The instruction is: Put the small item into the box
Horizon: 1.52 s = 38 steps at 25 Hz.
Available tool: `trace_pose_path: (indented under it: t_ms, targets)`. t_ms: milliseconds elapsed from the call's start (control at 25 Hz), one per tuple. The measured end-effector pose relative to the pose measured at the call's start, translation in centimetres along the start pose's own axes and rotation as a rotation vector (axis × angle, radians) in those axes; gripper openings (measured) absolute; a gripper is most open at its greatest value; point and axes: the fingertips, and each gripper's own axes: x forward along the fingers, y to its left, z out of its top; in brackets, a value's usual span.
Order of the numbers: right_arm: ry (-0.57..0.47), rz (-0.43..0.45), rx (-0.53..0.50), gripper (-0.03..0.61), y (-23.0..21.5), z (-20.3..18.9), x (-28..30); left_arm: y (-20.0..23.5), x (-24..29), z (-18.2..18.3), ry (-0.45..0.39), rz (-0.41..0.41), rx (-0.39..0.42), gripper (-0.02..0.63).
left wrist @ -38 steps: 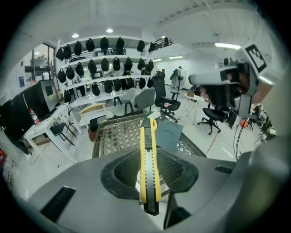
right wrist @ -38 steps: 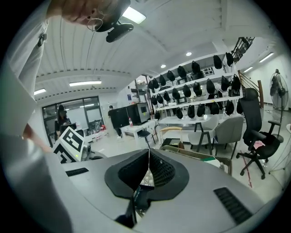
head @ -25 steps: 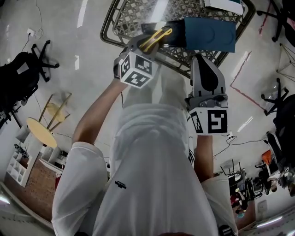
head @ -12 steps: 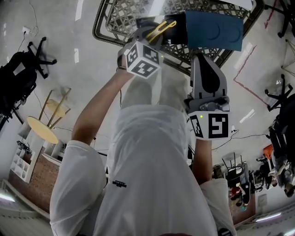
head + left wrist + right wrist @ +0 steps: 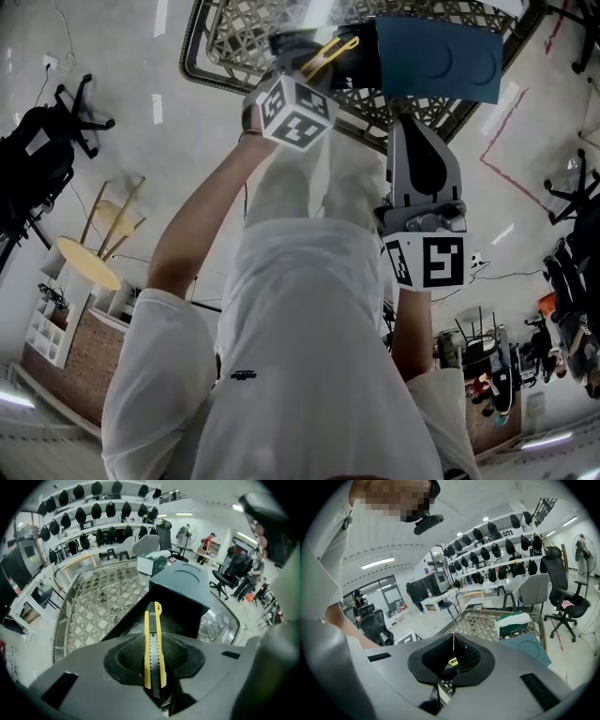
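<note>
The oval table, a pale woven lattice inside a dark rounded rim, curves away on the near and left sides, and in the left gripper view a broad stretch of lattice lies open to the left of the dark teal box. That box, smooth-skinned with a shallow round recess pressed into its upper face, turns a black opening toward the left gripper, whose ribbed black pads are clamped on the yellow plastic utility knife. The knife's long axis runs straight out along the jaws, its narrow edge up with a dotted grey slider track down the middle (the far rounded end shows against the black opening). From the head view the knife slants up and right, its end just beside the box. A white-and-green carton sits beyond the box near the far rim. The right gripper, smooth grey, hangs back near the person's torso, jaws pressed together on nothing.
</note>
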Motion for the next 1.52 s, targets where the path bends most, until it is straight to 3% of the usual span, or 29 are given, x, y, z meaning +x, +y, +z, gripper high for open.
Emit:
trace_pose_path:
  t_ms: [560,1000,1520]
  targets:
    - [0.012,0.024,0.006,0.001,0.0,-0.8,0.3,0.5,1.9,-0.9,0.094,-0.012,-0.096,0.110]
    - [0.012,0.025,0.011,0.000,-0.1,-1.0,0.2,0.3,2.4,-1.3,0.137,-0.010,-0.068,0.110]
    - [-0.004,0.026,-0.001,0.002,0.8,-0.2,-0.2,0.4,0.8,-0.7,0.105,0.008,-0.051,0.103]
